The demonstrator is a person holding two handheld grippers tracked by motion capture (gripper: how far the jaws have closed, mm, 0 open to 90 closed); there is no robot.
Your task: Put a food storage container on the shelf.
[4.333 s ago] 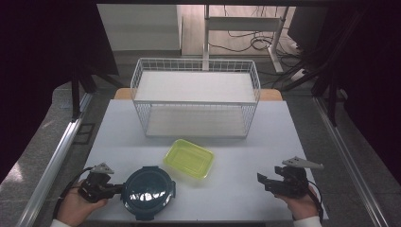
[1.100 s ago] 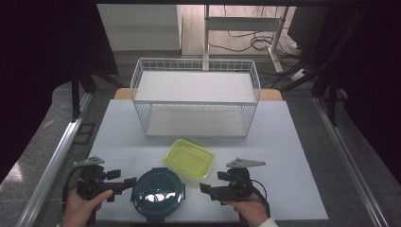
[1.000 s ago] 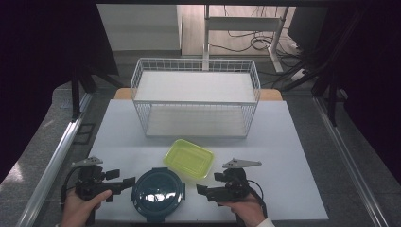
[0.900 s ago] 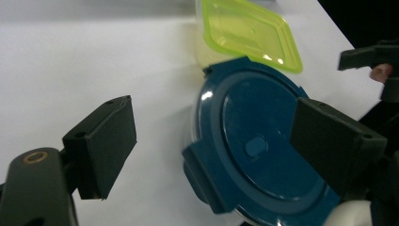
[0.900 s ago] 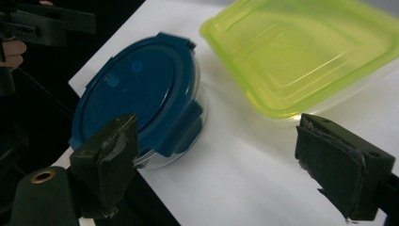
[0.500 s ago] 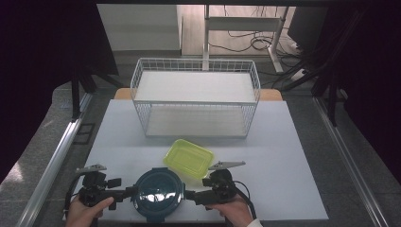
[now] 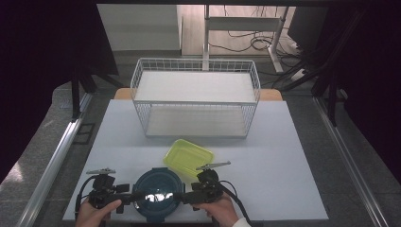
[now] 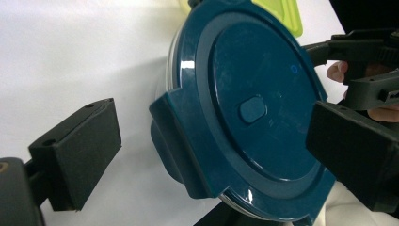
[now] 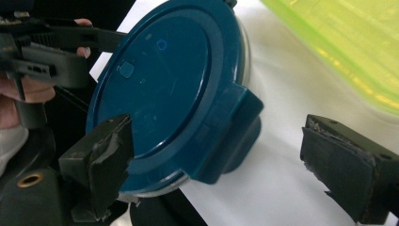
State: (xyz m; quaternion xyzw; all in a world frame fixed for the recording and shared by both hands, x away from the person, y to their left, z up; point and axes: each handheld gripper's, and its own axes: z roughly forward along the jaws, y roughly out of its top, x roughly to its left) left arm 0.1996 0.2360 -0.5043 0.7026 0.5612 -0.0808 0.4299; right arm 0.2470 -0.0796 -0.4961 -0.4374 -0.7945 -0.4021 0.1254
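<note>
The round dark blue container sat at the near edge of the white table, between the two hands, its lid on and its side clasps folded down. A small oval button marked the middle of the lid. In the left gripper view one clasp stood between the black jaws, with neither pad pressing on it. In the right gripper view the opposite clasp stood likewise in the gap, untouched.

The left gripper lay level at the container's left side, its jaws spread wide around the clasp. The right gripper faced it from the other side; its jaws had just been opening and stood wide as well, with the clasp between them but not gripped. A cable trailed from the right gripper toward the table's near edge.

Just beyond the container, up and to its right, a yellow-green rectangular lid lay flat on the table, close to the container's rim. Farther back stood a white wire basket with two white shelves, set across the far part of the table.

The table's surface was plain and matt white, resting on a wooden top whose corners showed behind the basket. Around it the room was dim: dark curtains hung at both sides, a metal rail ran along the grey floor at the left, and cables lay on the pale floor beyond a white desk frame.
</note>
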